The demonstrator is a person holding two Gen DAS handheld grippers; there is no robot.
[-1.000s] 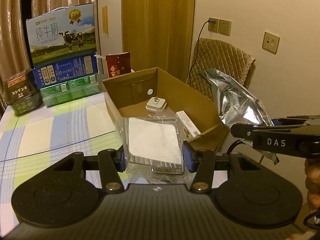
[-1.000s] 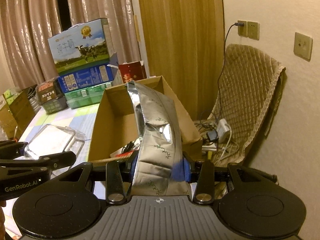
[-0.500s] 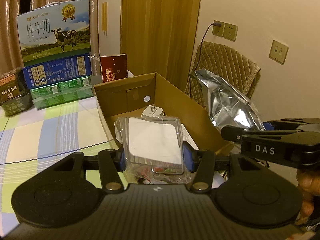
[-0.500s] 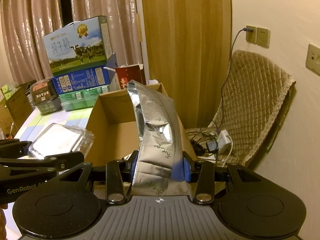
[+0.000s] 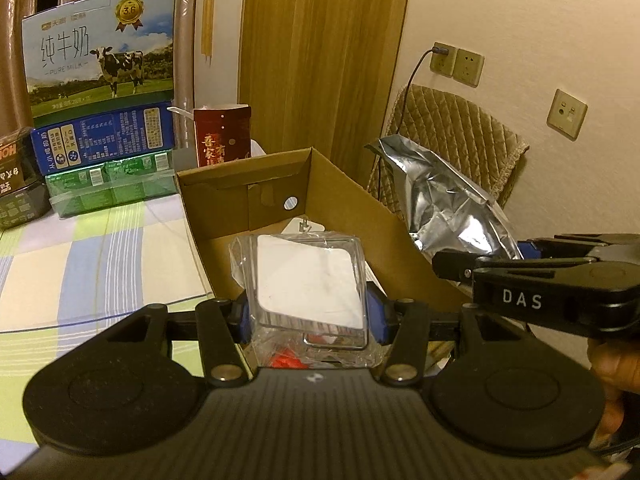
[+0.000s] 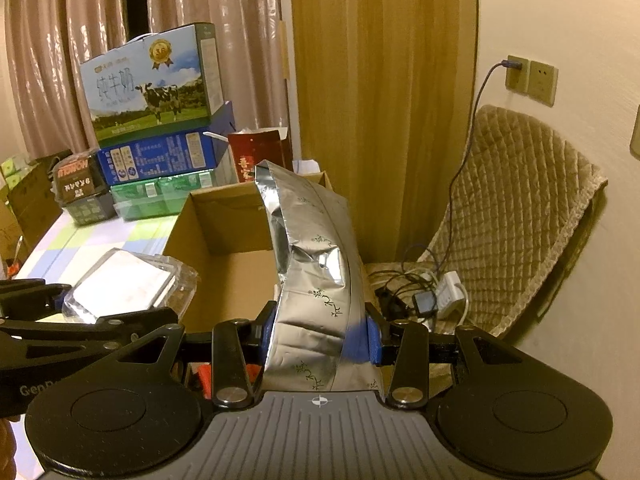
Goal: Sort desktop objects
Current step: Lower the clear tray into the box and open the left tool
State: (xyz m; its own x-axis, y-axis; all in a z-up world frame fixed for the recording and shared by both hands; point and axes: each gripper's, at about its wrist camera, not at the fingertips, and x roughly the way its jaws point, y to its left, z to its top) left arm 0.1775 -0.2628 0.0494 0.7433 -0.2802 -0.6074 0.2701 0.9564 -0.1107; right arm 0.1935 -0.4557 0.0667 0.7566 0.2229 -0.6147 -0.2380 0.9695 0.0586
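My left gripper [image 5: 306, 312] is shut on a clear plastic box [image 5: 306, 280] with a white card inside, held over the near end of the open cardboard box [image 5: 344, 188]. My right gripper [image 6: 320, 338] is shut on a crumpled silver foil bag [image 6: 316, 248], which stands up above the cardboard box's [image 6: 224, 236] right wall. In the left wrist view the foil bag [image 5: 448, 208] and the right gripper [image 5: 440, 264] sit to the right. In the right wrist view the plastic box [image 6: 124, 284] and left gripper [image 6: 64, 304] sit to the left. Something red shows under the plastic box.
Stacked milk cartons [image 5: 100, 80] and a red carton [image 5: 222, 136] stand at the back of the checked tablecloth [image 5: 92, 248]. A dark box [image 5: 16, 184] sits far left. A quilted chair [image 6: 520, 204] with chargers and cables [image 6: 428, 296] stands right of the table by the wall.
Both grippers have moved forward and higher over the cardboard box, carrying the plastic box and the foil bag. The grip on each is unchanged.
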